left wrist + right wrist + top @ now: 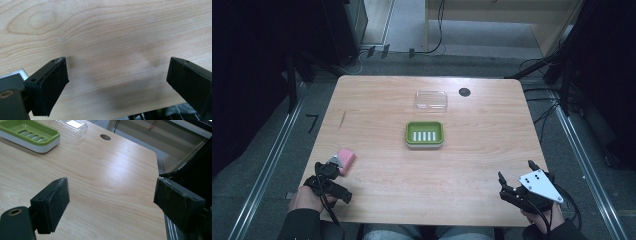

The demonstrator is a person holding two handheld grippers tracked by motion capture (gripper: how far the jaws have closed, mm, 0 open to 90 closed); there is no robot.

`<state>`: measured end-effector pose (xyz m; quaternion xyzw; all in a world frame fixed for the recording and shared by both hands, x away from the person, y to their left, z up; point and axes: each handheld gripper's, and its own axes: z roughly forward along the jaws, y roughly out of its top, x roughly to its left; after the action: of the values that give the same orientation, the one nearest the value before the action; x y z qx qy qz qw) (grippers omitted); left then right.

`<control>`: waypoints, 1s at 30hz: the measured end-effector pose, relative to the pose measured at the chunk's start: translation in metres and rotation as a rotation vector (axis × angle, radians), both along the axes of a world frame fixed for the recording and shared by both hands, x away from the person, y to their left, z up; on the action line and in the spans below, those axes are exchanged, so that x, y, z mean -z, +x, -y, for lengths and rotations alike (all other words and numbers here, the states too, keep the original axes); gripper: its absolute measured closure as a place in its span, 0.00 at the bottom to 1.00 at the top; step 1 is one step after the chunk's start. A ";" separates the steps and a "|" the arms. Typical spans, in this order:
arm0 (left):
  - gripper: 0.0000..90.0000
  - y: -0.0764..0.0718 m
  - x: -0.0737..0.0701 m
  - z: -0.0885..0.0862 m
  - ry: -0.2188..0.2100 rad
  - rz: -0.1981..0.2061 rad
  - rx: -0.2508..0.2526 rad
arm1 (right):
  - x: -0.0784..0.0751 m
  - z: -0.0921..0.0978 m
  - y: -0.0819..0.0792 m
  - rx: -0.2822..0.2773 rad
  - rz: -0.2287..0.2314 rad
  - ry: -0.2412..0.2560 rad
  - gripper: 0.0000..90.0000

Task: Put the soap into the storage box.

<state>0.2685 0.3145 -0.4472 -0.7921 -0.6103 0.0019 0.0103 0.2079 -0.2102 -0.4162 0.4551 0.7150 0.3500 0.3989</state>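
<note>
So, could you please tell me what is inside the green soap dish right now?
Nothing lies in the green soap dish; its floor with white drain slots is bare. The pink soap sits apart beside the left claw. What is beneath the dish is covered.

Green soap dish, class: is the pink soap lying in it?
No: the green soap dish is empty; the pink soap lies on the table near the left gripper.

One green soap dish [424, 134], one clear lid [431, 100], one pink bar [346, 160] — probably soap — two grippers
</note>
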 end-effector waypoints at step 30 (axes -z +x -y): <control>0.04 0.013 -0.001 -0.004 -0.010 0.006 0.025 | 0.000 -0.002 0.001 -0.001 -0.003 -0.001 0.15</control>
<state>0.2816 0.3183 -0.4457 -0.7996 -0.6005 0.0026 0.0045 0.2087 -0.2085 -0.4162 0.4551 0.7160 0.3492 0.3980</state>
